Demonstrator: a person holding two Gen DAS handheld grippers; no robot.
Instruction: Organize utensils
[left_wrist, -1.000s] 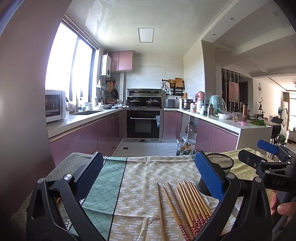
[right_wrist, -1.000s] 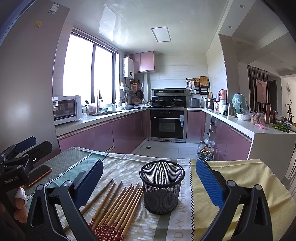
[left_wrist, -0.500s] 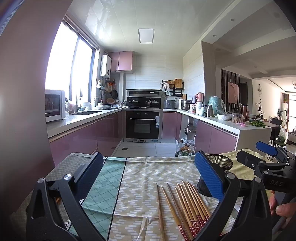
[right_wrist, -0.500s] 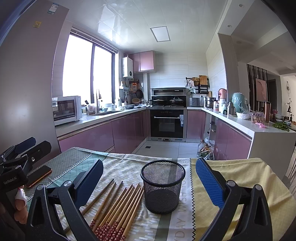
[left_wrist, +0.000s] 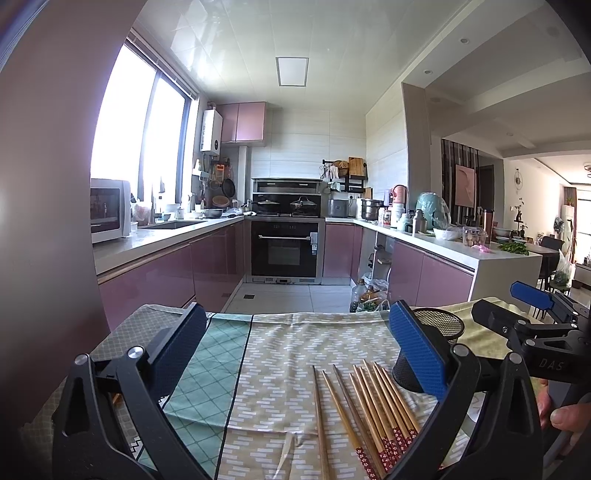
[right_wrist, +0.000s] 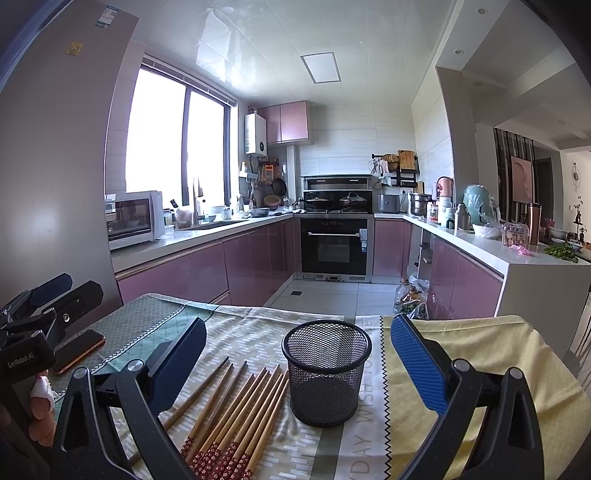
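Left wrist view: the left gripper (left_wrist: 295, 339) hangs above the cloth (left_wrist: 295, 354), fingers spread wide with nothing between them; the chopsticks (left_wrist: 369, 402) lie below its right finger, left of the cup (left_wrist: 439, 325).
Right wrist view: the right gripper (right_wrist: 295, 354) is spread just as wide and empty, its gap framing the cup (right_wrist: 327, 373).
Change: very little against the frames of a second ago; both views have crept slightly, and the cup and chopsticks sit a touch lower in the right view, so the right gripper seems to have eased forward or up a shade. Neither gripper has closed or gone down.
Chopsticks: a fanned bundle flat on the cloth, just left of the cup, not touching it as far as I can tell; red patterned ends (right_wrist: 218, 458) toward the cameras, plain tips pointing away.
Cup: black mesh, upright, nothing visible inside, on the seam between the patterned cloth and the yellow cloth (right_wrist: 480, 354).
Phone: a phone (right_wrist: 79, 349) lies well left of the cup, near the left gripper as seen from the right.
Meaning: my judgement is that the task has not begun; no chopstick is lifted or in the cup.
Next: probably a descent onto one chopstick left of the cup.
Risk: packed sticks may come up in pairs or roll.
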